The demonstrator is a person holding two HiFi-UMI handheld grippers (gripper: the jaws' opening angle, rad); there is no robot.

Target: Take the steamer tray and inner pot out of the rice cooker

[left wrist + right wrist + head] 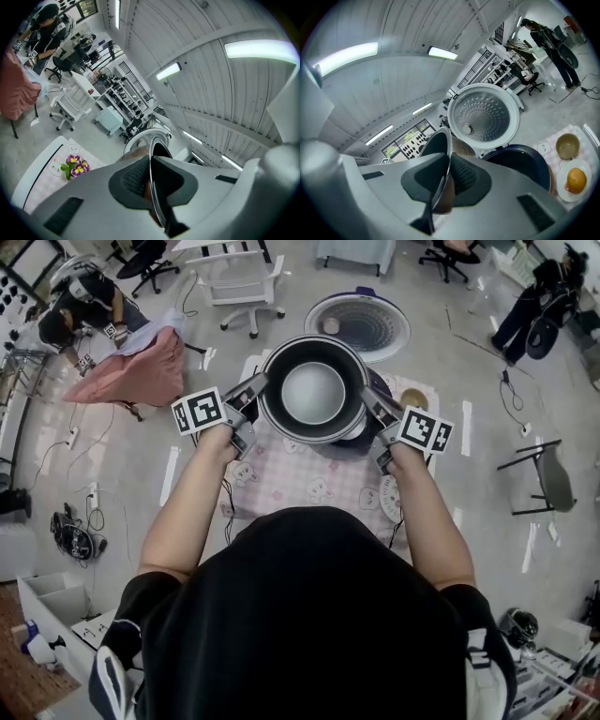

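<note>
Inner pot (314, 390): held clear above the counter (291, 482), mouth up, level, in front of the person's chest and between the two hands. Left gripper (251, 395) sits on the pot's left rim, right gripper (370, 401) on the right rim, directly opposite each other across the mouth. Left gripper view: jaws nearly together, the thin metal rim pinched edge-on between the ribbed pads, one pad inside the wall and one outside. Right gripper view: same grip, mirrored, rim clamped between the pads. Neither hand is nearer; the load is shared evenly, and the line from one gripper to the other runs straight through the pot's centre. Just beyond and beneath the pot stands the dark blue rice cooker body (520, 164), its cavity open and, as far as it shows, empty. Judgement: the pot is out of the cooker but not yet set down. Behind the body the lid (485, 112) stands open, dimpled inner face toward the person. To the right on the counter: a small bowl (567, 146) and a plate (562, 187) bearing an orange (575, 179). Judgement: the bare cloth on the near side is the clearest spot to set it down; the pot must stay level throughout. Steamer tray: not made out in any view.
</note>
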